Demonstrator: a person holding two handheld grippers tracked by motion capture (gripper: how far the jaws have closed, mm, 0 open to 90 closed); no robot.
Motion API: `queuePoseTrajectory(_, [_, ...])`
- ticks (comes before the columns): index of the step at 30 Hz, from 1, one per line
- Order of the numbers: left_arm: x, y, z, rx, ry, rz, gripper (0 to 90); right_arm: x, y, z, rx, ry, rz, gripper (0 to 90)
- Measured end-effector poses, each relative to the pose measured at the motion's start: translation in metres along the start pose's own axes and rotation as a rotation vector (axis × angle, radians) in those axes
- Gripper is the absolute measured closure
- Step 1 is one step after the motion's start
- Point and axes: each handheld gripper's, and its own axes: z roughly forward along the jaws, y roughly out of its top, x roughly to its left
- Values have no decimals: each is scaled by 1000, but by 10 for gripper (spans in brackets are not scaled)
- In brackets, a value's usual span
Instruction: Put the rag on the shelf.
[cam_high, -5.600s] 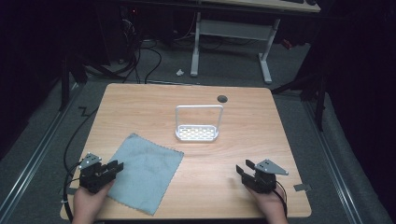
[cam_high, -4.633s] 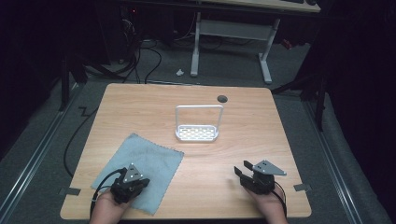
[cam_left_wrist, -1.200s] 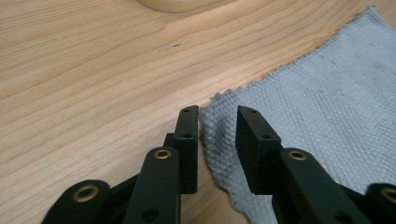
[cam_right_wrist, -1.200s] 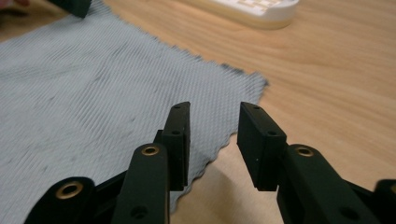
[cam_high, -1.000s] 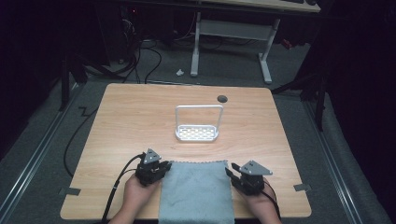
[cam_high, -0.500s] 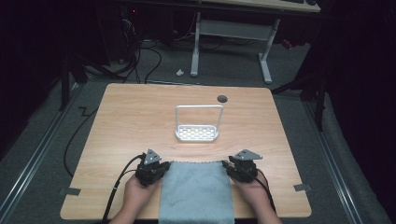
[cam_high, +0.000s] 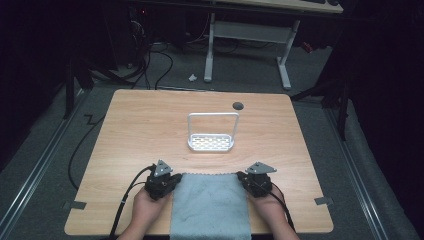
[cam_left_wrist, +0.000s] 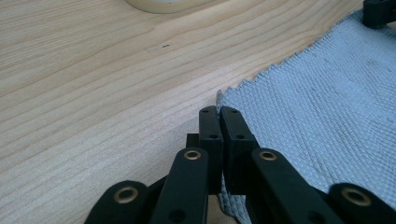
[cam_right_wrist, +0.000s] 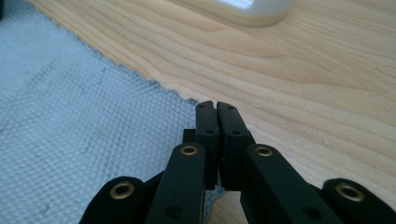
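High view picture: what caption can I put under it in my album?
Two hand-held grippers, left gripper and right gripper, pinch the grey cloth's far corners before a white rack.

My cloth (cam_high: 210, 205) is a grey-blue, coarse woven fabric, matt. The table (cam_high: 150, 125) under it is smooth pale wood grain. My jaws look like matt black plastic.
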Motion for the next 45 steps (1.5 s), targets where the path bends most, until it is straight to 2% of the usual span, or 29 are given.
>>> queuePoseTrajectory(6, [1,0,-5,-32,-11,-9,884,3,2,-11,-60,8,-1,890])
queuePoseTrajectory(11, [-1,1,-13,-74,-8,-14,885,6,2,-18,-99,6,-25,890])
queuePoseTrajectory(15, [-2,4,-21,-125,-13,-39,886,8,5,-25,-144,-5,-21,891])
queuePoseTrajectory(21, [-6,10,-35,-193,-6,-33,886,12,9,-34,-209,-13,-31,891])
queuePoseTrajectory(27, [-14,17,-48,-266,-12,-20,886,16,15,-53,-303,-33,-35,891])
queuePoseTrajectory(28, [-15,19,-50,-275,-13,-15,886,16,15,-53,-303,-33,-35,891])
queuePoseTrajectory(33, [-23,31,-60,-323,-2,28,888,18,24,-69,-365,-53,-32,892])
queuePoseTrajectory(45, [-24,61,-81,-450,16,50,890,11,56,-91,-473,-80,-53,892])
